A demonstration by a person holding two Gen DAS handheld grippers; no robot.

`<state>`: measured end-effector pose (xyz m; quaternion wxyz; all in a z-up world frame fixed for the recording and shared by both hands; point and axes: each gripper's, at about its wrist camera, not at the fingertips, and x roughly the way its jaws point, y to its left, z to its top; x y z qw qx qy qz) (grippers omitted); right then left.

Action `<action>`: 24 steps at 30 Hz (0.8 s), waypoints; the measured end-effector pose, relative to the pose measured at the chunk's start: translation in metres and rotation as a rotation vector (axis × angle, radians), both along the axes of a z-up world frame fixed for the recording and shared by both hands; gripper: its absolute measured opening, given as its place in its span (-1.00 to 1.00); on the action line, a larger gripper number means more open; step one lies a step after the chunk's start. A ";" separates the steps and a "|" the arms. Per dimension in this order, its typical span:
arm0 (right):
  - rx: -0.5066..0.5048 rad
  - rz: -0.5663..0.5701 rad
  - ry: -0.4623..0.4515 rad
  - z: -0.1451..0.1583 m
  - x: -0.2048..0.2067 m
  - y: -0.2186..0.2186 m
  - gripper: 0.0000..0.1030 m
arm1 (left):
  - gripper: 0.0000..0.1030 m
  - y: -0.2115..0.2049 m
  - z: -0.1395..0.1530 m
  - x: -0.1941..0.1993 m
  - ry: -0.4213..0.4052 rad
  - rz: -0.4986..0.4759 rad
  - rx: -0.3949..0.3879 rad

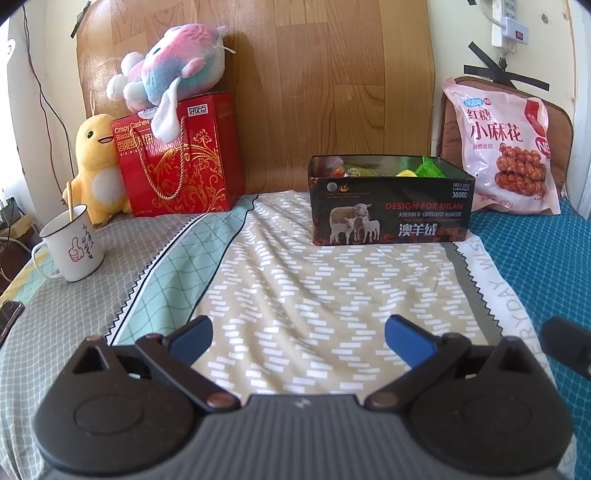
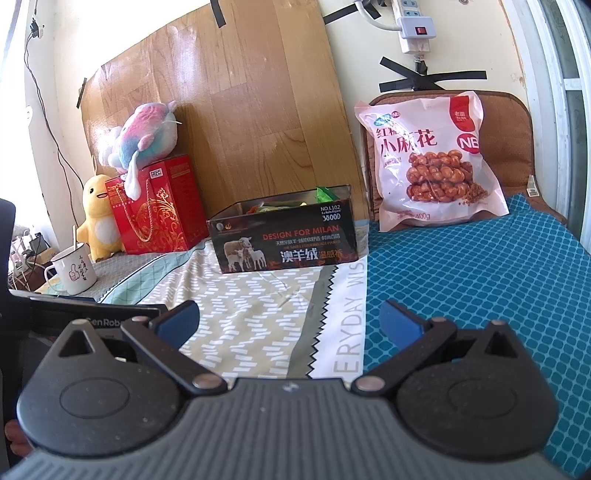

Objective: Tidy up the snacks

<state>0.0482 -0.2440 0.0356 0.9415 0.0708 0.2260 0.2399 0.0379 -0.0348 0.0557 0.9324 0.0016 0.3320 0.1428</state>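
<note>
Snacks: in open tin [image 1: 388,206] on bed, contents mostly hidden by its walls | left tool [image 1: 298,334] spread wide, empty | right tool [image 2: 289,320] spread wide, empty | right view alone shows pink bag [image 2: 430,162] whole; left view crops it | mug [image 1: 70,247] far left

Black tin [image 1: 388,206] reads "DESIGN FOR MILAN", "NO.L102".

- A cream wall [image 2: 332,66] fills the top of both views.
- A wood-grain board [image 1: 314,92], taped at its corners, leans against it at centre.
- A white power strip [image 2: 412,26] hangs upper right.
- Patterned bedding [image 1: 295,288] covers the lower half.
- Bright daylight enters from the left edge.
</note>
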 end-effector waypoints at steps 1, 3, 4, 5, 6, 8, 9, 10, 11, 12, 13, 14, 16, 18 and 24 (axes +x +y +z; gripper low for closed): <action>0.001 0.000 0.001 0.000 0.000 0.000 1.00 | 1.00 0.000 0.001 -0.001 -0.001 -0.001 -0.001; 0.000 -0.001 0.000 0.000 -0.001 0.000 1.00 | 1.00 -0.001 0.002 -0.003 -0.004 -0.003 -0.001; 0.000 -0.001 -0.001 0.001 -0.001 0.000 1.00 | 1.00 -0.002 0.002 -0.004 -0.006 -0.004 0.000; 0.000 0.000 -0.001 0.001 -0.001 0.000 1.00 | 1.00 -0.002 0.003 -0.004 -0.006 -0.005 0.002; 0.001 0.001 0.000 0.000 -0.001 0.000 1.00 | 1.00 -0.003 0.003 -0.004 -0.006 -0.007 0.002; 0.001 0.001 -0.001 0.001 -0.001 0.000 1.00 | 1.00 -0.003 0.004 -0.005 -0.006 -0.009 0.001; 0.001 0.001 -0.003 0.001 -0.002 0.000 1.00 | 1.00 -0.003 0.004 -0.006 -0.006 -0.010 0.001; 0.001 0.001 -0.004 0.001 -0.003 0.000 1.00 | 1.00 -0.004 0.004 -0.006 -0.006 -0.011 0.001; 0.002 0.002 -0.005 0.002 -0.003 -0.001 1.00 | 1.00 -0.004 0.004 -0.006 -0.006 -0.012 0.001; 0.002 0.002 -0.005 0.002 -0.003 -0.001 1.00 | 1.00 -0.005 0.004 -0.006 -0.006 -0.013 0.001; 0.002 0.002 -0.006 0.002 -0.004 -0.001 1.00 | 1.00 -0.005 0.004 -0.006 -0.006 -0.014 0.003; 0.002 0.002 -0.006 0.002 -0.003 -0.001 1.00 | 1.00 -0.006 0.004 -0.006 -0.006 -0.016 0.003; 0.001 0.000 -0.007 0.003 -0.004 -0.002 1.00 | 1.00 -0.006 0.004 -0.006 -0.006 -0.016 0.003; 0.002 -0.001 -0.006 0.002 -0.003 -0.002 1.00 | 1.00 -0.007 0.005 -0.006 -0.006 -0.018 0.002; 0.001 -0.004 -0.002 0.001 -0.002 -0.002 1.00 | 1.00 -0.007 0.004 -0.005 -0.003 -0.020 0.004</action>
